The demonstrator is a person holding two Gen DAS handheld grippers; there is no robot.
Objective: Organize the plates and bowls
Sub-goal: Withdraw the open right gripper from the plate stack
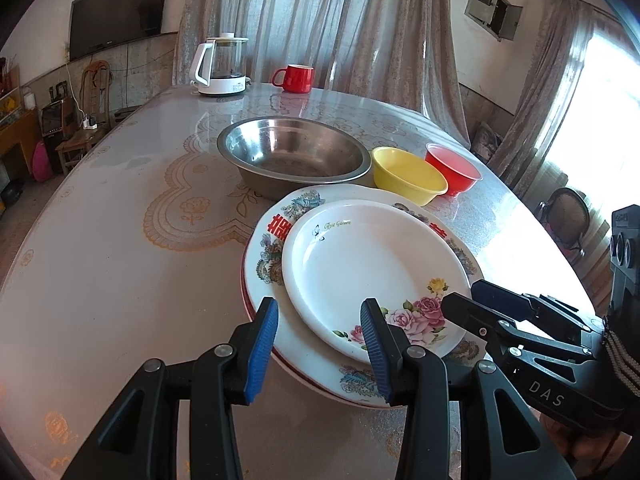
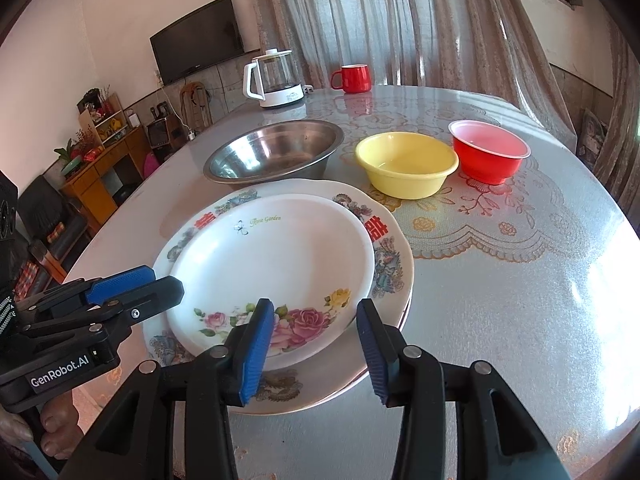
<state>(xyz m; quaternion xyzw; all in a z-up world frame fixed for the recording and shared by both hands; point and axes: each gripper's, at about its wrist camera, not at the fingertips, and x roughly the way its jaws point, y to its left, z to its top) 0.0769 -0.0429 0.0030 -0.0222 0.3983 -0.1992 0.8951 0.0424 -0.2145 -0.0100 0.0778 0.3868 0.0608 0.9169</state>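
Lying flat: rose plate point(image 2: 280, 264), roses nearside.

Rose plate point(image 1: 372, 276) atop patterned plate point(image 1: 272, 240), jaws apart.

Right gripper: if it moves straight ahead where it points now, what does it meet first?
Most likely the rose plate, near its flowered front rim: the right gripper, jaws open and empty, aims down at it. That plate lies on the bigger patterned plate. Depth is uncertain.

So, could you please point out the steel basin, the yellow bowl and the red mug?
steel basin point(image 1: 296, 152), left wrist view, inner bottom.
yellow bowl point(image 2: 406, 162), right wrist view, inside floor.
red mug point(image 2: 356, 79), right wrist view, outer side.
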